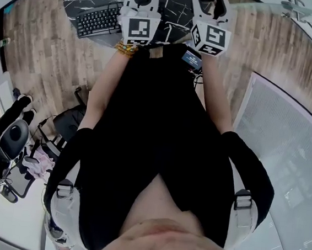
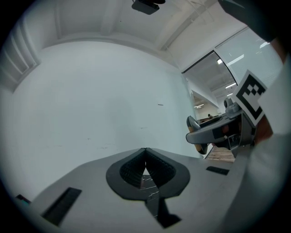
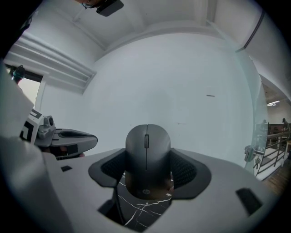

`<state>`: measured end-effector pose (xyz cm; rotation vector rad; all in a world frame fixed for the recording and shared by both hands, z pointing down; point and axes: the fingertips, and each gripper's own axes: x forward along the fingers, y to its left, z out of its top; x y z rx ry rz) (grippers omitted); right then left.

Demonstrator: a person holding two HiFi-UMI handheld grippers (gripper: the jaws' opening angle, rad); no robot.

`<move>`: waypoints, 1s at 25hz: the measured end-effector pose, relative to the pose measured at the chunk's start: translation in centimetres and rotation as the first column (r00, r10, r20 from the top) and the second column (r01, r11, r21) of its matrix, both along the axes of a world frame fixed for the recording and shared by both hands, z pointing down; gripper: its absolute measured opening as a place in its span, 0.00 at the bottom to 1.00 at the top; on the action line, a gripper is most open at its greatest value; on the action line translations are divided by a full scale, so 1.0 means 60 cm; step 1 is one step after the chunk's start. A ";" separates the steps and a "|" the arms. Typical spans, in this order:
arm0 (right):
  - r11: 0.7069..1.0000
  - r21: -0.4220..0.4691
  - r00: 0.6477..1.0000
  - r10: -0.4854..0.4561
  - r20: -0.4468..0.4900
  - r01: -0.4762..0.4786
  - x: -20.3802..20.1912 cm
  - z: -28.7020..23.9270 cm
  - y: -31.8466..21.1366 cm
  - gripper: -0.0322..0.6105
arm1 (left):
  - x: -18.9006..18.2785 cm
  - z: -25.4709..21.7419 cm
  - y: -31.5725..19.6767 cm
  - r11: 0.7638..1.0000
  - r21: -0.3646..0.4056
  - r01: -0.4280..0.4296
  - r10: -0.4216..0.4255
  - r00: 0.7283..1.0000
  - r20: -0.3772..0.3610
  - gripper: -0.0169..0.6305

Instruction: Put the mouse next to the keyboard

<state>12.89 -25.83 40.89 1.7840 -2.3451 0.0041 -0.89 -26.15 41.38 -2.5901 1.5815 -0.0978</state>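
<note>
Grey mouse (image 3: 147,157) is clamped in the R claw (image 3: 148,175), long axis running along the jaws, over a black marble table (image 1: 176,15). Keyboard (image 1: 99,20) lies to its left, nearer the L claw (image 2: 145,169), which is closed w/ nothing inside.

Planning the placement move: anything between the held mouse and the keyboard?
Yes. In the head view, the shut, empty left gripper hangs between the mouse, held in the right gripper, and the keyboard. Nothing else visible.
</note>
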 end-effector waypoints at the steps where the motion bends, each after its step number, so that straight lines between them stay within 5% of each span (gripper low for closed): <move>1: 1.000 -0.006 1.000 0.000 0.003 0.000 -0.001 0.004 -0.002 0.49 | -0.002 0.001 -0.001 1.000 -0.002 0.004 -0.004 1.000 0.000 0.05; 25: 0.982 -0.190 0.996 0.031 0.085 -0.015 0.024 0.127 0.007 0.49 | 0.003 0.034 0.030 0.999 -0.049 -0.018 0.018 1.000 -0.005 0.05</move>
